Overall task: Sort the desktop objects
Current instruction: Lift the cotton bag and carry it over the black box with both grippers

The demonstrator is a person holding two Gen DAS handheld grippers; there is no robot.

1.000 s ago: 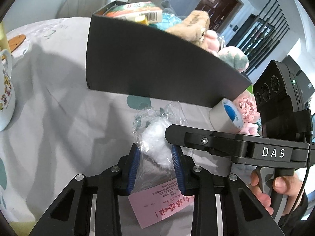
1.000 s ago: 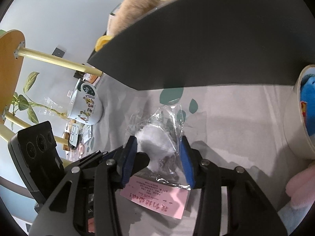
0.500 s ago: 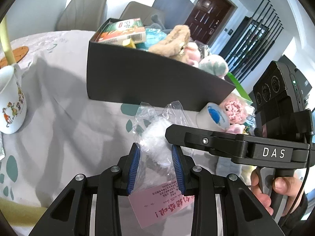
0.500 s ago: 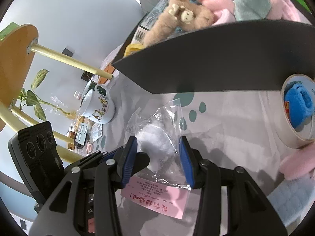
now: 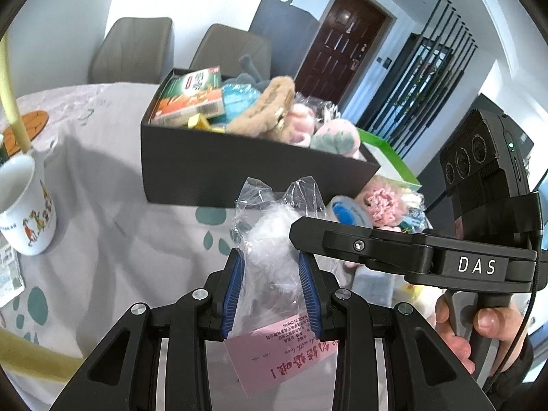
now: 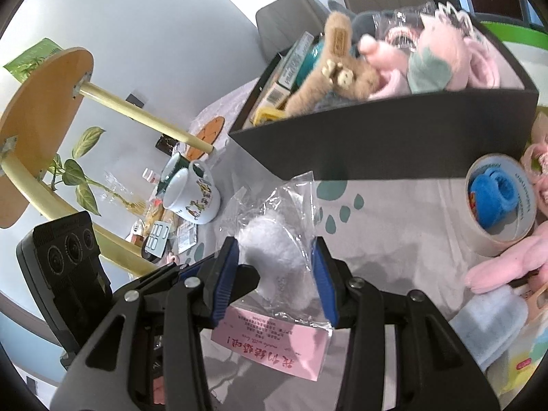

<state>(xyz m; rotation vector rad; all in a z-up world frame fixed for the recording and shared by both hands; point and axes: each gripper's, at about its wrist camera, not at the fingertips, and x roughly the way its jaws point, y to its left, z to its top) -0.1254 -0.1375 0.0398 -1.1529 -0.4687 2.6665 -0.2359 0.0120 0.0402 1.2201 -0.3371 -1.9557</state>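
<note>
A clear plastic bag [image 5: 270, 236] of white fluff with a pink card [image 5: 274, 352] hangs above the tablecloth. My left gripper [image 5: 270, 262] is shut on the bag, blue pads pressing its sides. My right gripper [image 6: 274, 251] is shut on the same bag [image 6: 274, 239], the pink card [image 6: 270, 346] dangling below. In the left wrist view the right gripper [image 5: 301, 231] reaches in from the right, a hand on its handle. Just beyond stands the black box [image 5: 239, 171], full of plush toys and cartons; its near wall [image 6: 394, 137] rises right behind the bag.
A white cartoon mug [image 5: 27, 212] stands at the left on the leaf-print tablecloth. A tape roll [image 6: 500, 202] with a blue core and pink plush toys [image 5: 383, 202] lie to the right of the box. A wooden stand [image 6: 41, 109] rises at the left; an orange coaster [image 5: 24, 130] lies behind.
Both grippers have risen together with the bag held between them. The box's wall has dropped lower in both views, so its contents now show over the rim.
</note>
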